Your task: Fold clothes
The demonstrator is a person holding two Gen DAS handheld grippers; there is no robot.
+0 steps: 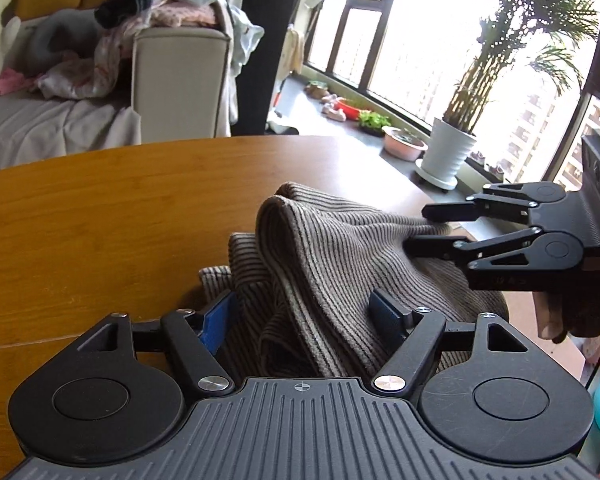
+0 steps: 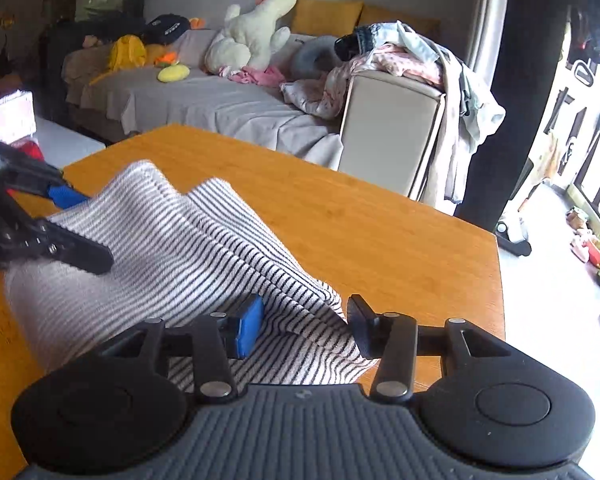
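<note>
Item under handling: one striped knit garment [image 1: 332, 264], held up off the wooden table [image 1: 100, 208] between my two grippers, its lower folds draping onto the tabletop near the window-side edge.

Left gripper [image 1: 304, 312]: jaws fairly wide, with a thick bunch of the knit between them. The blue pads [image 1: 216, 320] flank the fabric, but the cloth hides the contact, so I cannot tell whether this gripper is truly clamping or only cradling the bundle.

Right gripper [image 2: 300, 326]: jaws narrowed onto a gathered edge of the cloth, which is pinched between them and pulled taut toward the other gripper.

Handling judgement: the garment appears soft, limp and moderately light, a ribbed knit that stretches and sags rather than holding a crease. It is not fragile, and its texture should resist slipping. I would take it at hems or corners, one per gripper, not mid-panel, so that the layers hang flat.

Count: one garment in work, two grippers, one table. A further heap of clothes [image 2: 396, 56] lies over the sofa arm [image 2: 388, 128], number indistinct.
</note>
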